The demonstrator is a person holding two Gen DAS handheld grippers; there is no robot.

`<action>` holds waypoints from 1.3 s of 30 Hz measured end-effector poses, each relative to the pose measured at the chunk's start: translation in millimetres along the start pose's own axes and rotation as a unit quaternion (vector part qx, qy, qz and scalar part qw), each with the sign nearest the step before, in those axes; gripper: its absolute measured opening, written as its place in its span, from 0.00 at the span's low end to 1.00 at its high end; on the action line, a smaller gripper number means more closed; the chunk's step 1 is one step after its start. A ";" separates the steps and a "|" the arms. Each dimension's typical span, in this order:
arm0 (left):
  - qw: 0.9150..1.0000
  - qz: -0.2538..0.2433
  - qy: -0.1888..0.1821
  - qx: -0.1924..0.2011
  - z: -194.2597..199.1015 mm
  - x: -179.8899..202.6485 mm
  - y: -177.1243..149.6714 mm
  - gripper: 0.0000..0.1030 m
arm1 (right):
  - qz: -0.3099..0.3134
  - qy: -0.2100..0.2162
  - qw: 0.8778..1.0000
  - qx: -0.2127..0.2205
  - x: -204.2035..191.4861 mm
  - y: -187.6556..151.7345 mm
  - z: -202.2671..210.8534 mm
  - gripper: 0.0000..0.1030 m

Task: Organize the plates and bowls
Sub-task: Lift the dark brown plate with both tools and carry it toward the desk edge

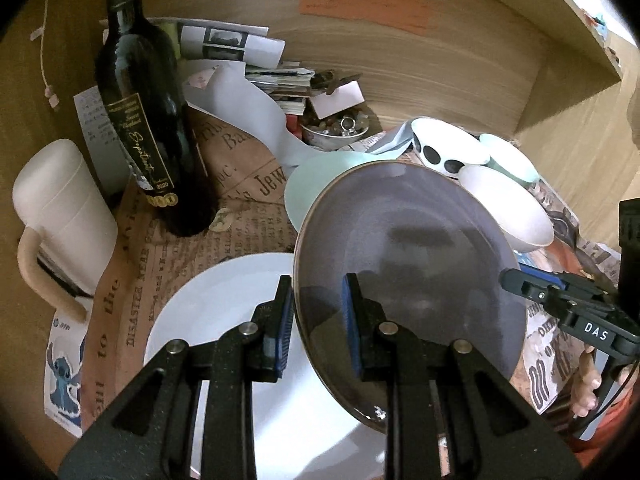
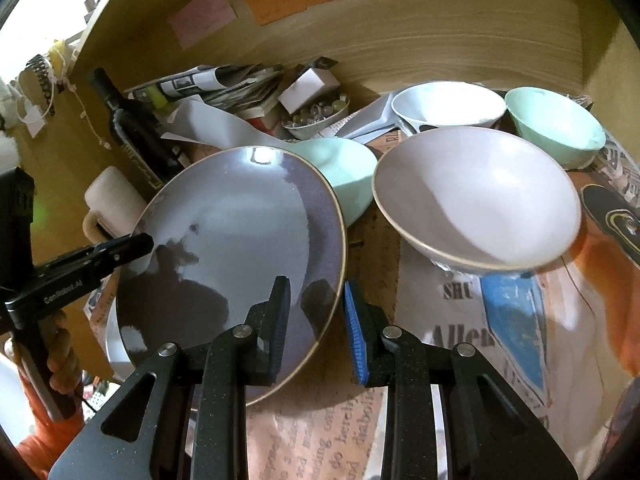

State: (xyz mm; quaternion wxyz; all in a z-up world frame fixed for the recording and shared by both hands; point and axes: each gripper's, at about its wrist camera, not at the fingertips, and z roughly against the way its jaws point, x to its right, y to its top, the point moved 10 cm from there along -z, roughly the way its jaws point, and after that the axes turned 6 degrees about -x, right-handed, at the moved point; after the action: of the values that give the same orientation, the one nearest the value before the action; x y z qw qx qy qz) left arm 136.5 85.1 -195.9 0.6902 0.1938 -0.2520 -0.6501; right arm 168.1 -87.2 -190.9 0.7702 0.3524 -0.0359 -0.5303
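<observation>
Left wrist view: the surface (image 1: 248, 216), covered in printed newsprint paper, was seen to carry all the crockery, with the wooden back wall close behind. The largest piece, a white plate (image 1: 224, 320), lay flat at the near left, and a grey plate (image 1: 420, 248) was held tilted above its right edge, presumably so that it could be lowered onto the white one as a stack. The left claw (image 1: 316, 320) was seen straddling the grey plate's left rim, its blue pads set on either side with a gap showing, so whether the rim was firmly pinched could not be told. From the right wrist view, the right claw (image 2: 316, 320) was placed likewise astride the opposite rim, pads apart, one over the plate's face and one outside it; support from both sides was probably intended to keep the tilted plate level. A pale green plate (image 1: 316, 176) lay partly hidden behind the grey one. To the right, a large white bowl (image 2: 476, 204), a spotted bowl (image 2: 448, 104) and a green bowl (image 2: 556, 128) stood grouped together, not yet nested. A dark wine bottle (image 1: 148, 120) and a white jug (image 1: 60, 216) were left standing at the far left.
</observation>
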 end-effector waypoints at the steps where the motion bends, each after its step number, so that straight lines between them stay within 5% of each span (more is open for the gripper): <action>1: 1.000 0.000 0.000 0.001 1.6 2.0 -1.8 0.22 | 0.001 0.001 1.000 0.001 0.4 -1.5 2.0 0.24; 39: 0.999 -0.022 -0.008 -0.037 -15.6 87.8 -69.5 0.22 | 0.012 -0.051 0.998 -0.039 56.0 -66.4 41.0 0.24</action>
State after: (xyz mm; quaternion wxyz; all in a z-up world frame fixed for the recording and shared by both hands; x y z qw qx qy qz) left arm 92.7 -8.8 -241.3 0.6802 0.1681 -0.2287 -0.6759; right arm 122.2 -167.6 -216.6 0.7867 0.2942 -0.0590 -0.5395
